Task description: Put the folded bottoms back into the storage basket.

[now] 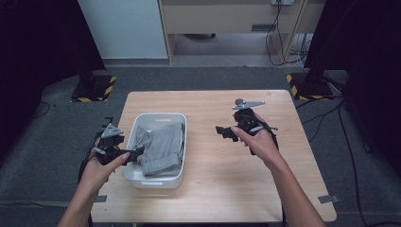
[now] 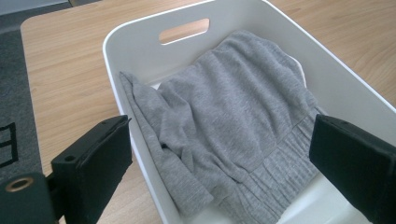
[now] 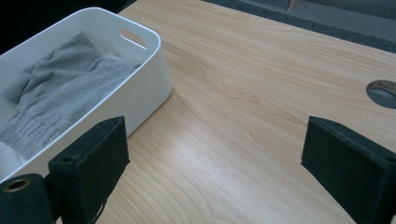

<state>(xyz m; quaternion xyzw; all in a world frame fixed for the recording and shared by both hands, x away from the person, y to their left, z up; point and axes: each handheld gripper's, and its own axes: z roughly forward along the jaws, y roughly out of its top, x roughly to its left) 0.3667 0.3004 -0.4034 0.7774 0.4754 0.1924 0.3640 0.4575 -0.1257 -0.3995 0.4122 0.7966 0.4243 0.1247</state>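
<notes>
Hovering at the near left rim of the white plastic bin (image 1: 176, 146), the left claw (image 1: 135, 152) has its jaws wide apart, clamped on nothing. Between and just beyond those jaws, in the left gripper view, lies the grey sweater (image 2: 233, 121), crumpled inside the bin with its ribbed hem nearest the claw. The right claw (image 1: 225, 132) is also spread open and empty, held over bare wood of the table (image 1: 217, 189), well apart from the bin's right wall.
</notes>
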